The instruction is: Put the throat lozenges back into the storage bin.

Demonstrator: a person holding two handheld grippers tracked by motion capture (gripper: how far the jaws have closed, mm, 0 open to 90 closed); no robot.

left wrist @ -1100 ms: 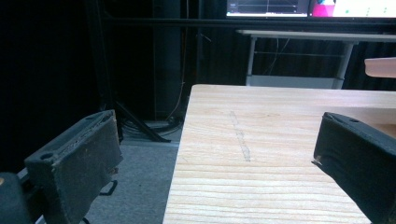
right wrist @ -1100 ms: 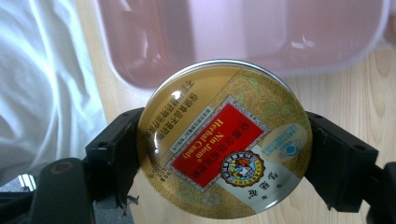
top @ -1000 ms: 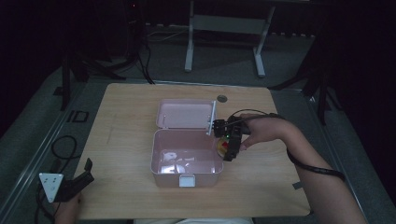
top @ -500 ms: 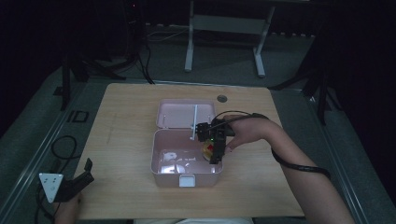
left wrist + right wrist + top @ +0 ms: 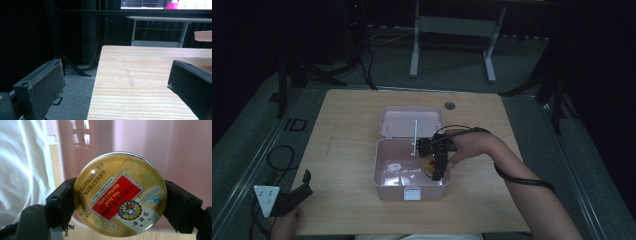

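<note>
The right tongs [image 5: 435, 167] pinch a round candy tin [image 5: 120, 194] by its rim, one jaw on each side, and hold it over the right part of the open pink box [image 5: 384, 182], just inside the right wall. The box sits mid-bench [image 5: 347, 115] with bare wood all round; its lid [image 5: 412, 121] lies flat behind it. Something pale (too blurred to name) lies on the box floor at left. The left tongs [image 5: 294, 192] hang off the bench's near left corner, jaws spread wide, holding nothing.
</note>
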